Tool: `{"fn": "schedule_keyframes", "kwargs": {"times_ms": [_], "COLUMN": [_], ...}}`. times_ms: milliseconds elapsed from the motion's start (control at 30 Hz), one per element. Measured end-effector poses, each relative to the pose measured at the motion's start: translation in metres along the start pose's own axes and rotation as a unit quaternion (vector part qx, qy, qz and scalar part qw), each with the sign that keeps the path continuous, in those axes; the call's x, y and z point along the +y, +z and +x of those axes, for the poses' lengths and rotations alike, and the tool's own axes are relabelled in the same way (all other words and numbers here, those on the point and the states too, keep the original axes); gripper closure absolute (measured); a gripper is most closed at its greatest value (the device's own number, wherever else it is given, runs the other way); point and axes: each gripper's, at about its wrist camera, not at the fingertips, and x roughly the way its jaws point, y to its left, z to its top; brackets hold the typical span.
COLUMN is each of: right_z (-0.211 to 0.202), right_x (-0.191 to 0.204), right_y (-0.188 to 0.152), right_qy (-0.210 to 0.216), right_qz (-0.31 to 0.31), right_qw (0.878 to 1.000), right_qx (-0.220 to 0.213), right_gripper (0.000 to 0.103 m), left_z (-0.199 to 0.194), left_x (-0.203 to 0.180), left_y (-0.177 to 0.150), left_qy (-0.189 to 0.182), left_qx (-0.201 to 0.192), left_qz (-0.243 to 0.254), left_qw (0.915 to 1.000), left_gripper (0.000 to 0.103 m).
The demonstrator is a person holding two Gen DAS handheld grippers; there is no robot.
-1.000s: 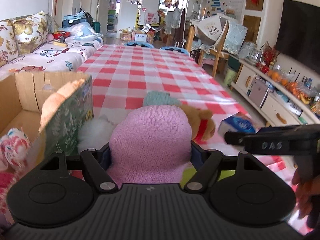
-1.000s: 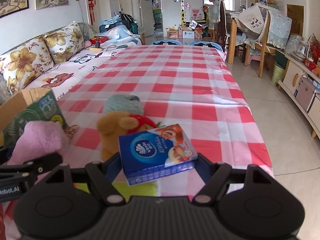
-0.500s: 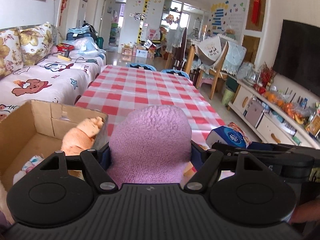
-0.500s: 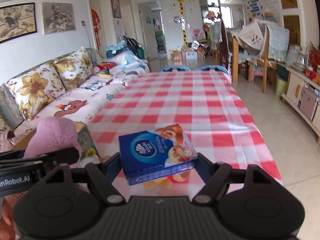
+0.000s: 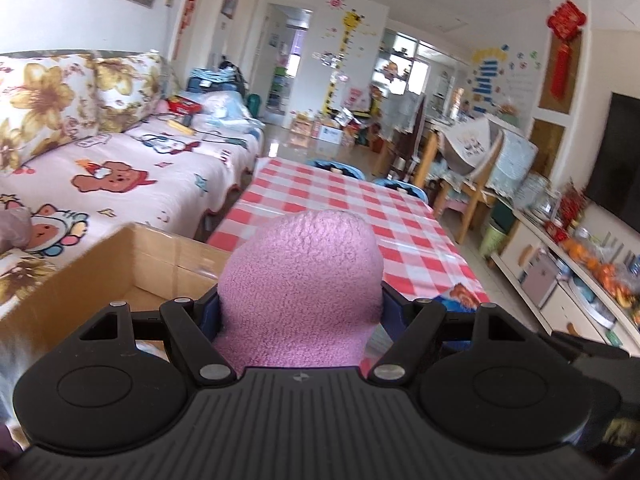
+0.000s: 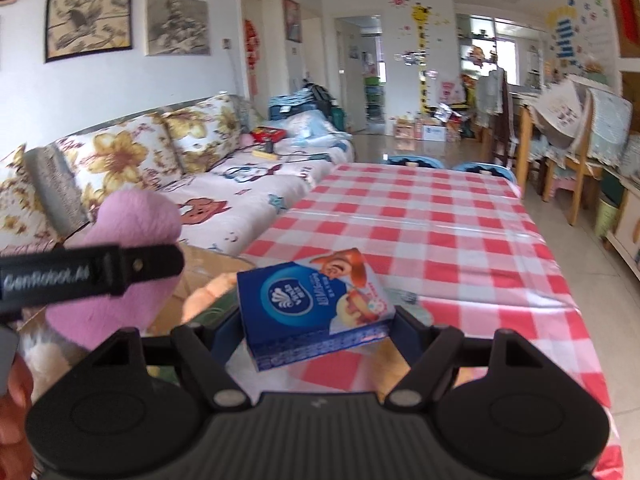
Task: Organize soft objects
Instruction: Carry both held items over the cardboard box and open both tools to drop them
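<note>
My left gripper [image 5: 300, 312] is shut on a pink fleece soft object [image 5: 300, 280] and holds it raised, beside the open cardboard box [image 5: 100, 276] at its left. The same pink object [image 6: 128, 248] shows at the left of the right wrist view, with the left gripper's finger [image 6: 92, 272] across it. My right gripper [image 6: 316, 328] is shut on a blue tissue pack [image 6: 312, 304] and holds it above the red-checked table [image 6: 440, 240]. An orange plush [image 6: 208, 292] lies by the box just behind the pack.
A sofa with a cartoon cover [image 5: 120, 176] runs along the left of the table. Chairs [image 5: 472, 184] and a low cabinet with fruit [image 5: 580, 280] stand at the right. Two blue stools [image 6: 440, 164] sit at the table's far end.
Both grippers have risen higher with their loads and tilted up. The box now sits lower and further left in the left view; the plush toys on the table have dropped out of sight.
</note>
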Motion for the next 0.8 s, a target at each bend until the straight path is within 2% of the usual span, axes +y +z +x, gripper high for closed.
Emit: {"fn": "schedule_keyframes", "kwargs": {"times_ms": [333,667,800], "right_z": [0.022,0.046,0.052], "right_x": [0.059,0.109,0.118], "right_y": [0.003,-0.008,-0.018], "right_qy": [0.067,0.126,0.123], "right_qz": [-0.076,-0.164,-0.192], "right_qw": [0.995,0.978,0.972], "right_qx": [0.009,0.037,0.056], "right_gripper": [0.026,0.026,0.02], "left_z": [0.0,0.004,0.009], "left_x": [0.029,0.052,0.054], "left_y": [0.009,0.014,0.013], "left_qy": [0.063,0.099,0.109], "left_qx": [-0.016,0.004,0.019], "left_qz": [-0.028,-0.059,-0.062], "left_qw": [0.9975,0.9934,0.992], "left_gripper": [0.01,0.01,0.009]}}
